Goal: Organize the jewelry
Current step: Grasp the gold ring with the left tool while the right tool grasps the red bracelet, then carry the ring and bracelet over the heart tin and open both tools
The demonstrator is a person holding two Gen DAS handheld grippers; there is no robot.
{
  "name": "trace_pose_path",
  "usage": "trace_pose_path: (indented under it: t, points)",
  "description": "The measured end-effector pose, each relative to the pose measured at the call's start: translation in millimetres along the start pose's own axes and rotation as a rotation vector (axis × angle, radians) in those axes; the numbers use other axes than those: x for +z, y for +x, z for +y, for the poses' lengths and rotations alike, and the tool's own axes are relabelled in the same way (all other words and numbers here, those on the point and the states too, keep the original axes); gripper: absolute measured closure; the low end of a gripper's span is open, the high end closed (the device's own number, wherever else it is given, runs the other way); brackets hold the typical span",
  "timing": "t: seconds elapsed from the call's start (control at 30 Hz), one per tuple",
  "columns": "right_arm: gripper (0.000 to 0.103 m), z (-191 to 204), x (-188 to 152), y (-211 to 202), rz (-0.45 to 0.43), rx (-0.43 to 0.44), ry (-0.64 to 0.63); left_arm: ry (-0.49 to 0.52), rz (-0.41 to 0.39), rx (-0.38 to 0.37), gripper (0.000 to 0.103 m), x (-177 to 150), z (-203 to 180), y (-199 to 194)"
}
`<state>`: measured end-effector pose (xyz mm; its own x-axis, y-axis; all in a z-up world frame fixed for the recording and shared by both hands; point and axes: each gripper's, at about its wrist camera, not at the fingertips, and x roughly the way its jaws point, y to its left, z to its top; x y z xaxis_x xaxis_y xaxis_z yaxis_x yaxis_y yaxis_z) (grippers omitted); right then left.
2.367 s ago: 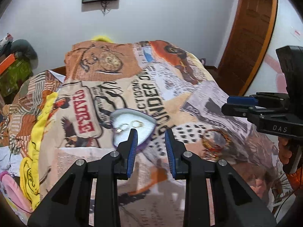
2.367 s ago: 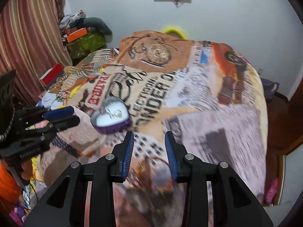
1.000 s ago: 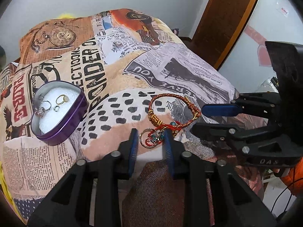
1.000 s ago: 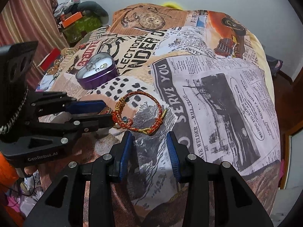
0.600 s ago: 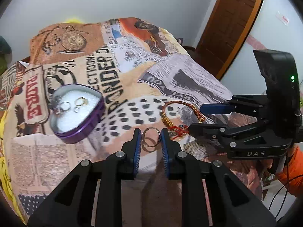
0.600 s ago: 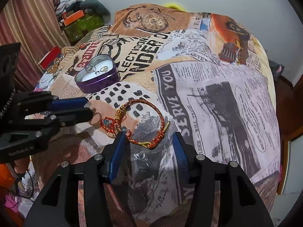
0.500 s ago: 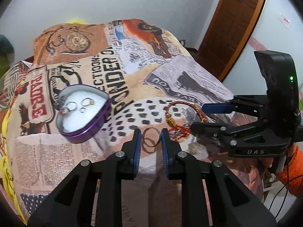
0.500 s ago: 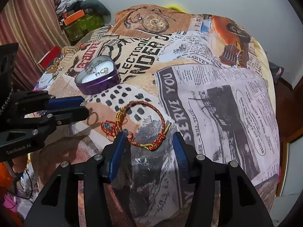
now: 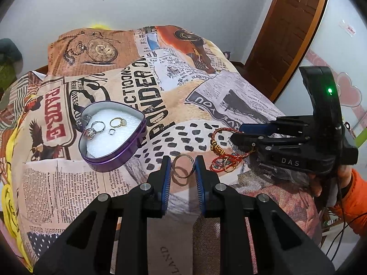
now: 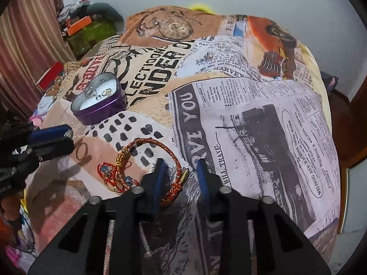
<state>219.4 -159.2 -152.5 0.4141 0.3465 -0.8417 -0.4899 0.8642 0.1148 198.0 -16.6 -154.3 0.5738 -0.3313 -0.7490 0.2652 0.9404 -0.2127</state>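
Left gripper (image 9: pixel 183 168) clamped on a silver ring (image 9: pixel 183 166), lifted clear of the bedspread (image 9: pixel 142 87) for carrying to the open heart-shaped tin (image 9: pixel 112 135) (rings already inside); right gripper (image 10: pixel 181 171) closing over the red bracelet (image 10: pixel 160 160), its cord between the jaws
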Motion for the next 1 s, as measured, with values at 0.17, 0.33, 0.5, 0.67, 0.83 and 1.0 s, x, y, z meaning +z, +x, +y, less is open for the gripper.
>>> trace_pose_path:
  t: [0.17, 0.33, 0.5, 0.67, 0.83, 1.0]
  points:
    - [0.096, -2.9, 0.3, -3.6, -0.014, 0.009, 0.025, -0.01, -0.004, 0.008, 0.083, 0.2, 0.9, -1.9]
    - [0.096, -3.8, 8.2, -20.8, -0.072, 0.027, 0.051, -0.017, -0.022, 0.019, 0.083, 1.6, 3.2, -8.6]
    - [0.096, 1.7, 21.7, -45.6, -0.139, 0.032, 0.044, -0.02, -0.045, 0.037, 0.083, 5.1, 6.8, -19.3]
    - [0.096, 9.8, 34.5, -62.1, -0.193, 0.037, 0.035, -0.025, -0.079, 0.052, 0.083, 8.7, 11.3, -32.0]
    - [0.096, 18.3, 46.5, -68.0, -0.23, 0.057, 0.035, -0.031, -0.106, 0.067, 0.083, 13.3, 18.2, -42.8]
    - [0.096, 28.3, 61.1, -66.2, -0.254, 0.086, 0.034, -0.038, -0.14, 0.089, 0.083, 18.5, 28.6, -55.4]
